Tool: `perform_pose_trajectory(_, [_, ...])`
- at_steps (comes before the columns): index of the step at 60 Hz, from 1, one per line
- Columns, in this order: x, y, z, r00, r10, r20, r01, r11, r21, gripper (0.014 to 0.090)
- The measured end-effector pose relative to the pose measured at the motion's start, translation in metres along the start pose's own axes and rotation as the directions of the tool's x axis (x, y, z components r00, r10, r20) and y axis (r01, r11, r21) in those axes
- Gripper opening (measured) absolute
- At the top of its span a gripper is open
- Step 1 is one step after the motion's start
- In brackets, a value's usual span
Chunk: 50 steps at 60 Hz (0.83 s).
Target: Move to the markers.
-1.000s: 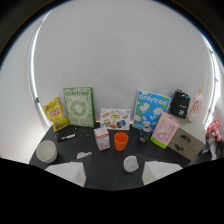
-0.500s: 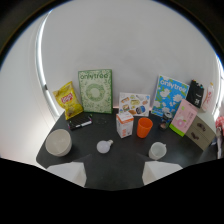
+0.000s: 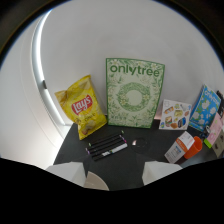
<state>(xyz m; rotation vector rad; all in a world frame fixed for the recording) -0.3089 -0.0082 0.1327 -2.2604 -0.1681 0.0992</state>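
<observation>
Tool (image 3: 116, 176) wide and empty, markers (image 3: 106, 145) lying just ahead on counter (image 3: 150, 160), chips (image 3: 82, 106) beyond.

A dark tabletop (image 3: 125, 165) held a row of black markers (image 3: 106, 145) lying flat, a yellow Lay's chip bag (image 3: 82, 106) and a green onlytree box (image 3: 132, 93) propped behind them, and an orange cup (image 3: 194, 147).

— Where are the markers (image 3: 106, 145) lying?
— On the worktop (image 3: 150, 160), just ahead of the gripper (image 3: 114, 176), whose fingers are standing apart. The chip bag (image 3: 82, 107) is leaning behind them to the left, the onlytree box (image 3: 132, 93) standing behind to the right.
— And further right?
— A small carton (image 3: 178, 147) is sitting beside a cup (image 3: 195, 146).
</observation>
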Motion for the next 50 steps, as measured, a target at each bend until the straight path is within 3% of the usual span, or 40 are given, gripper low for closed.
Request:
perform_pose_trajectory(20, [-0.03, 0.007, 0.081, 1.0, 0.004, -0.018, -0.006, 0.997, -0.083, 0.0857])
perform_pose_trajectory(50, [-0.033, 0.015, 0.1, 1.0, -0.002, -0.028, -0.002, 0.992, -0.123, 0.0857])
